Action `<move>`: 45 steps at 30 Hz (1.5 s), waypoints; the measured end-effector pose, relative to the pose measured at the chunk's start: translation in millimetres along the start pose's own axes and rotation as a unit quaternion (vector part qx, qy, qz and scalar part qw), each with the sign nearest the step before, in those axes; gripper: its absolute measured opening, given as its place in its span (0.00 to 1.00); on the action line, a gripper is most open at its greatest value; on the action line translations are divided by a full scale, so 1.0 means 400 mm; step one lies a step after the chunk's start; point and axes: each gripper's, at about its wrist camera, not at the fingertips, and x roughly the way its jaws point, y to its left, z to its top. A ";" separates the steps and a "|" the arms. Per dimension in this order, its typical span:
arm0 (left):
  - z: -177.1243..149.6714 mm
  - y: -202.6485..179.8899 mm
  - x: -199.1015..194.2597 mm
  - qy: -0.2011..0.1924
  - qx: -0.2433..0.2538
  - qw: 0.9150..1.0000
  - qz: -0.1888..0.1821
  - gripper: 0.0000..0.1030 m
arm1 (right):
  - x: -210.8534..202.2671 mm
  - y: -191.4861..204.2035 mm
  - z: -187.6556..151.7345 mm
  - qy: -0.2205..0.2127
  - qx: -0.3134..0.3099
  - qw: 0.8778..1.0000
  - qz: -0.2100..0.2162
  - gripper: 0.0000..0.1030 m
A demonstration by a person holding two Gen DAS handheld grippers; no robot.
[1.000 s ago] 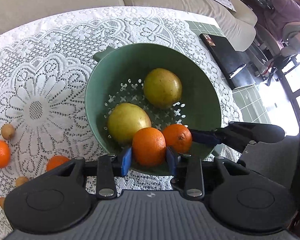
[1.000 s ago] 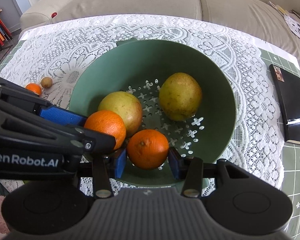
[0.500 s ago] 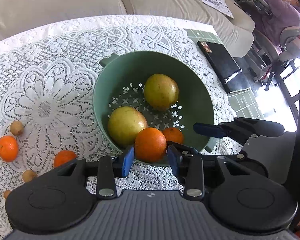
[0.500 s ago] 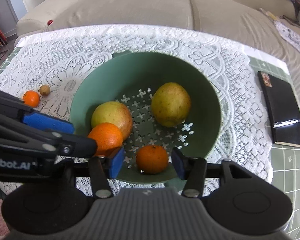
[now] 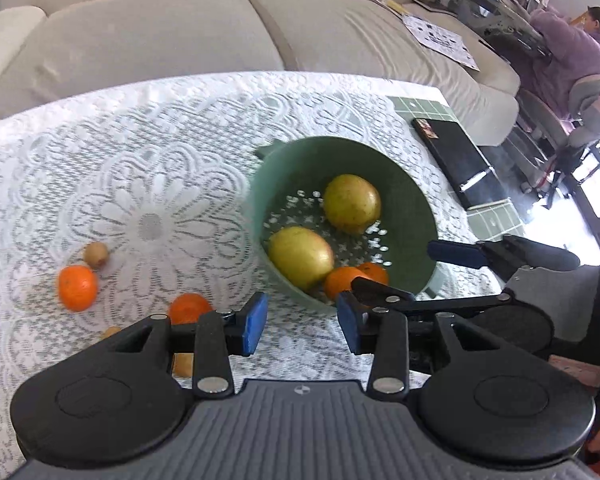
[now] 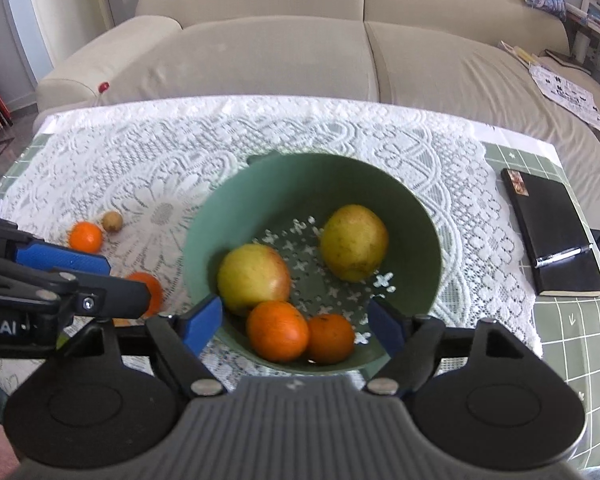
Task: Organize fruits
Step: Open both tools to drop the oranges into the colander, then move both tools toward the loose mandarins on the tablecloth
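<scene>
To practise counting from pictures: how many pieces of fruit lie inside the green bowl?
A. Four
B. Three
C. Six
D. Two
A: the right wrist view shows two yellow-green fruits and two oranges inside the green bowl.

The bowl [image 6: 420,216] looks like matt green plastic, its floor pierced with small cross-shaped holes. A white lace cloth [image 6: 148,160] with an open, rough weave covers the bench [image 6: 572,320], whose bare corner is a smooth green mat printed with a grid. The two oranges [image 6: 278,330] in the bowl have a finely dimpled, faintly shiny skin; the two apples [image 6: 356,242] are smooth with a dull sheen. The right tongs [image 6: 296,322] are matt black plastic with blue pads [image 6: 202,320] and bright metal rivets, as are the left tongs [image 5: 302,324]. The notebook [image 6: 552,232] has a matt black cover. The sofa [image 6: 300,52] is beige woven fabric.
</scene>
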 end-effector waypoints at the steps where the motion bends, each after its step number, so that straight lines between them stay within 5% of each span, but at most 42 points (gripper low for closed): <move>1: -0.005 0.006 -0.007 -0.004 0.000 1.000 0.006 0.47 | -0.005 0.007 0.000 -0.003 0.000 1.000 0.002 0.77; 30: -0.088 0.292 -0.079 -0.040 -0.139 0.986 0.079 0.47 | 0.019 0.233 0.042 0.003 -0.057 0.996 0.075 0.82; 45: -0.112 0.400 -0.030 -0.027 -0.197 0.977 0.072 0.47 | 0.111 0.313 0.070 0.021 -0.105 0.989 0.101 0.50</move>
